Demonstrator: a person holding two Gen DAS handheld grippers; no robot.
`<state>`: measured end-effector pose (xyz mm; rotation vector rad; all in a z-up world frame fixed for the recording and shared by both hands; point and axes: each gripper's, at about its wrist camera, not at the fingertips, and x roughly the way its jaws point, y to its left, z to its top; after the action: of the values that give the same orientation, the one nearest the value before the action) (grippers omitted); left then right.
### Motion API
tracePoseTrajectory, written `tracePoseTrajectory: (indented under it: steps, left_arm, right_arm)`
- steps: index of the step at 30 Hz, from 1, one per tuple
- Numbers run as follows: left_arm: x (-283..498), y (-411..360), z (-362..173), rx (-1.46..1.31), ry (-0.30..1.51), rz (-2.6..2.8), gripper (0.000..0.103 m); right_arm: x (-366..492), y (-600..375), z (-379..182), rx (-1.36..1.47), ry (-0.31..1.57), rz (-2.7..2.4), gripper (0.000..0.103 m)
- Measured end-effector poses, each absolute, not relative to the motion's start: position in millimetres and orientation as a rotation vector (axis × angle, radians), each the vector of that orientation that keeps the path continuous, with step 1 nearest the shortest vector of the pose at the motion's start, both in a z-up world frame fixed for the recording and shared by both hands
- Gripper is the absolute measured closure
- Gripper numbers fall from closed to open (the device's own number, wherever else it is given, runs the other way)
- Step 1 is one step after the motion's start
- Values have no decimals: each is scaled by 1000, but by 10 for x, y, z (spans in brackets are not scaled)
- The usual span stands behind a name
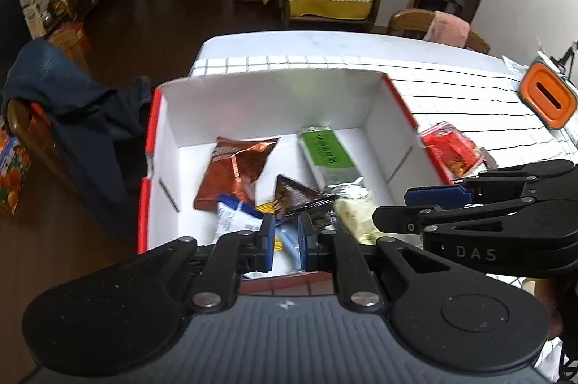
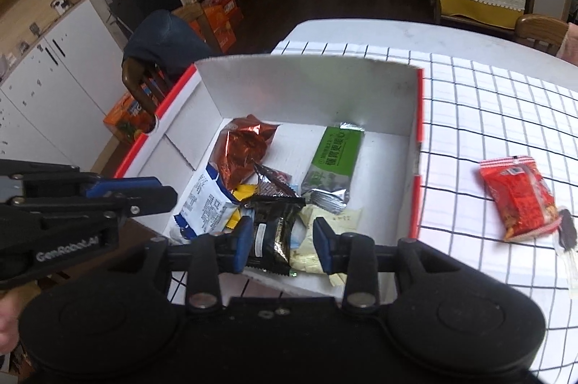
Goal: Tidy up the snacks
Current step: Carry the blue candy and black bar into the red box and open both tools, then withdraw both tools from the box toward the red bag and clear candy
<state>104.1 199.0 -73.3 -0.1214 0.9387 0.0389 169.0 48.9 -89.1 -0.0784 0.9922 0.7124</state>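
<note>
White card inside, red trim on the rim: open box [image 2: 419, 131] on the checked cloth [image 2: 487, 102] over the worktop. Snack packets heaped at the near end of the box floor.

Copper-brown foil pouch [image 2: 245, 145], crinkled and shiny, toward the far left. Green-and-silver bar [image 2: 336, 156] lying flat, lengthwise, right of centre, apart from the pouch. White-and-blue packet [image 2: 206, 203] at left, resting against the pouch. Scraps of yellow wrapper [image 2: 245, 192] beneath the pile. Dark brown wrapper [image 2: 271, 180] on top at centre. Pale yellowish packet [image 2: 318, 239] at the near right corner.

Black glossy packet [image 2: 272, 236] with gold print and a white label strip, standing on edge just beside the left blue pad of the right gripper [image 2: 283, 245]; fingers spread, right pad clear of it, contact at left unclear.

Left gripper [image 1: 283, 239] over the near edge of the box; fingers a narrow gap apart, nothing between them.

Red packet [image 2: 516, 196] alone on the cloth, outside the box to the right, well apart from it.
</note>
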Motion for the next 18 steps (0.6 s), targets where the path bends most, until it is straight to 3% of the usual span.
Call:
tracePoseTrajectory:
  steps: [8,11,16,18]
  left_arm:
    - [1047,1677,-571,-90,910,-8,86]
    - [1074,1535,-517,-80,896,-27,75]
    - [1146,1270,-440,-67,864,-60,42]
    - [1189,1150,-417,-64,857,-75,37]
  right_arm:
    - [1565,144,-610,-50,919,710,57]
    - [1544,-40,-536,-43,897,697,52]
    - [1533,-393,-452,-32,871,667,43]
    - [1543,-543,-432,-34,859,650,39]
